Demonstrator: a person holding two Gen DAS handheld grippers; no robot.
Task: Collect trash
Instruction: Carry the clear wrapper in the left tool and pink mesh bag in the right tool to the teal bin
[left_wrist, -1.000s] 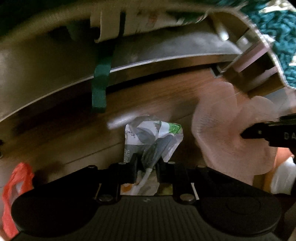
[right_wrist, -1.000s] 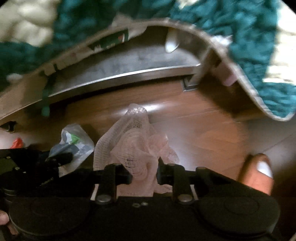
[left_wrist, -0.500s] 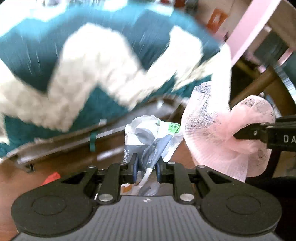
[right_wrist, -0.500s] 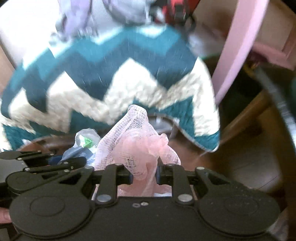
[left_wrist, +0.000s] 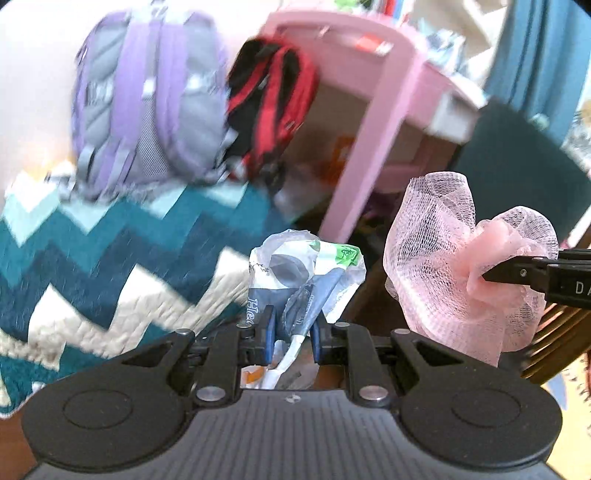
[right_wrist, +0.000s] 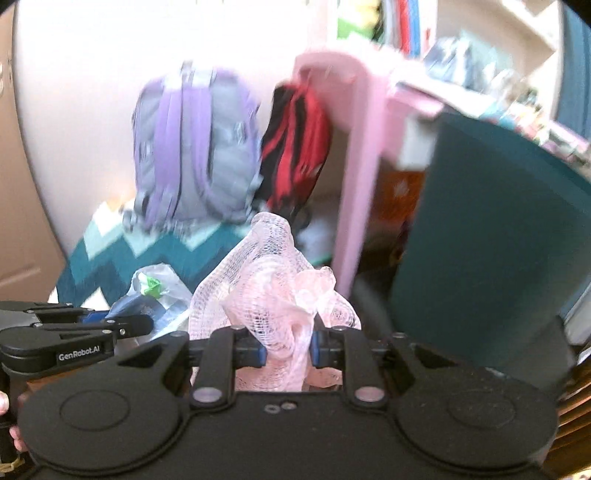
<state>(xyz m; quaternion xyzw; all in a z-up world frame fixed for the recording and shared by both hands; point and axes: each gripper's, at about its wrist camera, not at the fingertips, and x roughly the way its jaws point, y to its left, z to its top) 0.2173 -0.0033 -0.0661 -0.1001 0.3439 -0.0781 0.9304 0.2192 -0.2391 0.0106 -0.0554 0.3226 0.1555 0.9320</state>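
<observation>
Both grippers have come up off the floor since a second ago. Then the views were dark: wood floorboards and the underside of a bed frame. Now they look across a bright room, with the same two pieces of trash still clamped.

Background, blurred: a teal-and-cream zigzag blanket (left_wrist: 92, 266), thick and knitted-looking, draped low at left. Above it a lilac and grey backpack (left_wrist: 147, 107) with padded straps, and beside that a smaller red-and-black bag (left_wrist: 273, 99). A pink desk (left_wrist: 373, 122), smooth and painted, with one slanted leg running down the middle of the view. A dark teal chair back (right_wrist: 491, 240), flat and matte, at right.

Left gripper (left_wrist: 290, 334): jaws drawn narrow, pinching a crumpled plastic wrapper (left_wrist: 306, 269), glossy white and grey-blue with a green patch. The wrapper stands up from between the blue pads, its tail hanging below them.

Right gripper (right_wrist: 286, 347): jaws pressed in on a pink mesh net (right_wrist: 273, 280), soft, open-weave, bunched into ruffled lobes. Most of the net billows above the pads; a little trails beneath. From the left camera the net shows just right of the wrapper, near but not touching.
</observation>
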